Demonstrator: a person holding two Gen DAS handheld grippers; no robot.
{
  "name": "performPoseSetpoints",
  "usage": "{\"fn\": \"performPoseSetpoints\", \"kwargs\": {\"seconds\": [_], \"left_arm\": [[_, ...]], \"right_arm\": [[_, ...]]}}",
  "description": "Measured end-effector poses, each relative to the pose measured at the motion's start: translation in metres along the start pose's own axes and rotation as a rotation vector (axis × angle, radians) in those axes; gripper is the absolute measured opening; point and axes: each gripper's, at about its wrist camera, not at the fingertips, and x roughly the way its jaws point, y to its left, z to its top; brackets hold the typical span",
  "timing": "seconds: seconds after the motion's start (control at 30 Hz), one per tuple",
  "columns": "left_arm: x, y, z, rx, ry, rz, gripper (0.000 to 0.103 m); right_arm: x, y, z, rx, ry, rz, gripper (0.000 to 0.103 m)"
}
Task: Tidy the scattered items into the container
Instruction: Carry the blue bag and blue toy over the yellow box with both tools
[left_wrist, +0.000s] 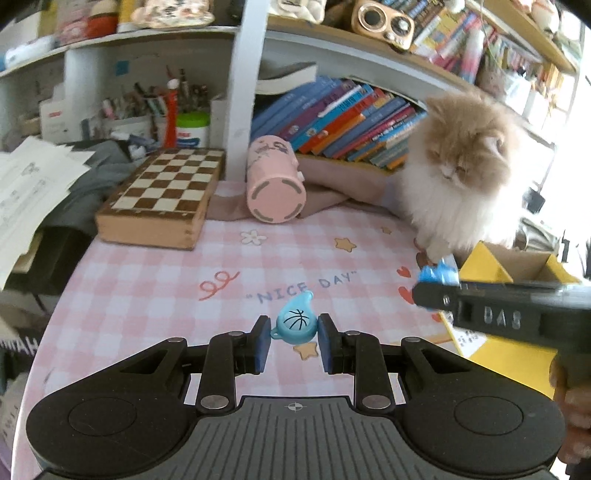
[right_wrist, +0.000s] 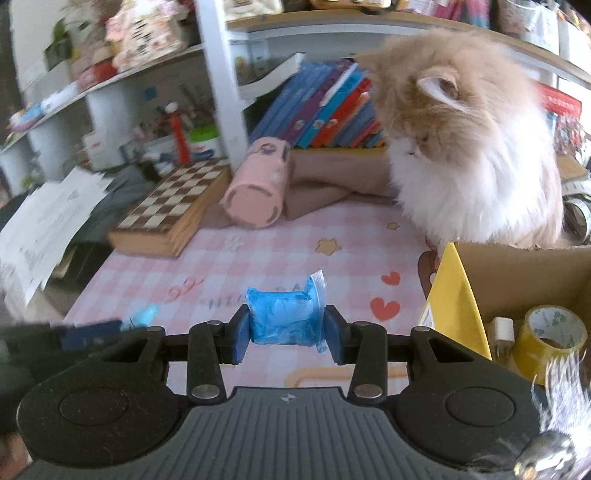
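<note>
Both grippers loaded: left gripper (left_wrist: 294, 338) clamps whistle (left_wrist: 295, 322); right gripper (right_wrist: 284, 332) clamps blue packet (right_wrist: 283, 317); tape roll (right_wrist: 550, 334) only right view.

Right gripper (right_wrist: 286, 334) black with blue pads, clamped on blue crumpled roll in clear plastic bag (right_wrist: 283, 317), held above pink checked tablecloth (right_wrist: 258, 258). Yellow-sided cardboard box (right_wrist: 517, 273) at right, yellow tape roll (right_wrist: 552, 338) and white plug (right_wrist: 500, 332) inside. Fluffy cream-and-white cat (right_wrist: 476, 162) sits just behind box. Pink cylindrical case (right_wrist: 255, 188) lies beside wooden chessboard box (right_wrist: 173, 206). Left gripper (right_wrist: 122, 326) at left edge, blurred, light blue item at tip.
</note>
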Motion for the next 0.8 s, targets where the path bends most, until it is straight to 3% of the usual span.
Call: {"fn": "performPoseSetpoints", "kwargs": {"seconds": [0.23,0.8], "left_arm": [[-0.038,0.001,-0.014,-0.024,-0.025,-0.024,0.026],[-0.130,-0.001,-0.070,-0.104,-0.073,-0.074,0.026]], "right_arm": [[-0.032,0.004,-0.026,-0.102,0.022,0.025,0.039],[-0.115,0.033,-0.080,-0.107,0.019,0.082,0.039]]}}
